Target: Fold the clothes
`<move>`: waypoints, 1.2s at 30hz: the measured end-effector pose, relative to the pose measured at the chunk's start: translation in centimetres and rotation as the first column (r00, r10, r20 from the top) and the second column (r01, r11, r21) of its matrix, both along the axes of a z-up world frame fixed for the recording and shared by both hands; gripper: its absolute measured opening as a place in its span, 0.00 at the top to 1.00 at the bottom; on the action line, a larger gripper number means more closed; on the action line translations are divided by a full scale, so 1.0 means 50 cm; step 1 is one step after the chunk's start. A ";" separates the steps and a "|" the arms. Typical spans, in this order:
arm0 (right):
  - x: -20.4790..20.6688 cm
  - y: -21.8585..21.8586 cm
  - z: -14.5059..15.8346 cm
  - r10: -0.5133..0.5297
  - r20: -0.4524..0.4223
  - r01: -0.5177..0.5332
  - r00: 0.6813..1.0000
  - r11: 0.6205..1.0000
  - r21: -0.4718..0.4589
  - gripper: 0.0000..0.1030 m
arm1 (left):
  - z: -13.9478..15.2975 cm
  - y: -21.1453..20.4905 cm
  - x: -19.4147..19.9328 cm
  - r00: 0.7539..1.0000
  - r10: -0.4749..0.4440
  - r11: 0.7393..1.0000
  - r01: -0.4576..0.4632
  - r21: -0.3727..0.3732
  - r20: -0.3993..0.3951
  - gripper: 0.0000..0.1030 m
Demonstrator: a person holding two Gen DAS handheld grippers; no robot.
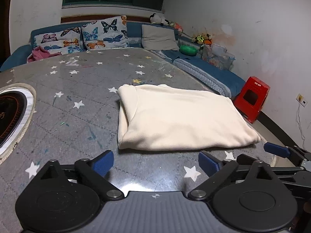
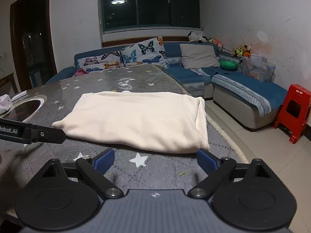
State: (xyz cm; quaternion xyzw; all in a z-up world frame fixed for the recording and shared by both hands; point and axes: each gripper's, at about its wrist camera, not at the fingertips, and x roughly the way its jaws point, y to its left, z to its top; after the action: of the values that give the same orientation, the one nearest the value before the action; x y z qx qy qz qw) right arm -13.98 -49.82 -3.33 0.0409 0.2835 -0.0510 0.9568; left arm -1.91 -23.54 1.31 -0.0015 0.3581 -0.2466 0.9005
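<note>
left gripper (image 1: 156, 163): wide open, empty | right gripper (image 2: 155, 160): wide open, empty | label "Robot.AI" (partly cut off)

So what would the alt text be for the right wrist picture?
A folded cream garment lies on a grey star-patterned table, just beyond the open, empty right hand-held gripper. The left hand-held gripper reaches in beside the garment; a blue sofa stands behind.

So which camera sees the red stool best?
The right wrist view. There the red stool stands whole on the floor beside the sofa, seat to feet. In the left wrist view the red stool shows too, but its lower part is hidden behind the table.
</note>
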 end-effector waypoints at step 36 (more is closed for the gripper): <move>-0.044 0.040 0.014 0.003 0.032 -0.001 0.999 0.998 -0.063 0.00 | -0.005 0.014 -0.071 1.000 0.010 0.999 -0.010 0.051 0.009 0.00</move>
State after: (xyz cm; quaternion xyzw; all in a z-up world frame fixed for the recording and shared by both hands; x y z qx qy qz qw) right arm -16.20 -47.82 -2.64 0.0111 0.2662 -0.0583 0.9621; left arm -5.47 -22.83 1.07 0.0209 0.3605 -0.2329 0.9030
